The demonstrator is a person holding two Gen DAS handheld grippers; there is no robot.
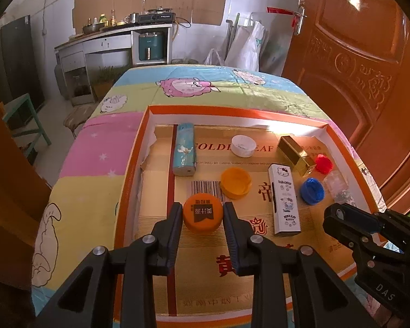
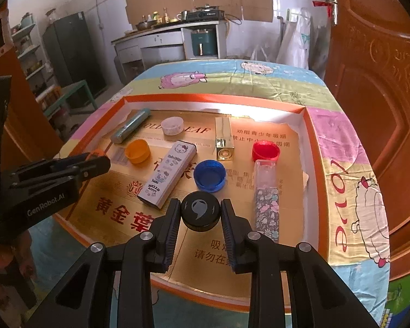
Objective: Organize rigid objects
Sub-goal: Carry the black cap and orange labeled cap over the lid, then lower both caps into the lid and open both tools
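Note:
My left gripper (image 1: pixel 202 213) is shut on an orange bottle cap (image 1: pixel 202 216) with a black label, held over the left part of an orange-rimmed cardboard tray (image 1: pixel 131 164). My right gripper (image 2: pixel 201 213) is shut on a black cap (image 2: pixel 200 211) over the tray's near middle (image 2: pixel 313 147). In the tray lie a yellow cap (image 1: pixel 235 182), a white cap (image 1: pixel 242 145), a blue cap (image 2: pixel 209 175), a red cap (image 2: pixel 265 151), a teal lighter (image 1: pixel 183 153), a Hello Kitty box (image 2: pixel 168 173), a gold box (image 2: pixel 224 142) and a floral tube (image 2: pixel 266 196).
The tray lies on a table with a cartoon cloth (image 1: pixel 95 147). A wooden door (image 1: pixel 355 68) stands at the right. A kitchen counter (image 1: pixel 117 35) and a green stool (image 1: pixel 24 117) are beyond the table. The right gripper shows at the left wrist view's right edge (image 1: pixel 369 235).

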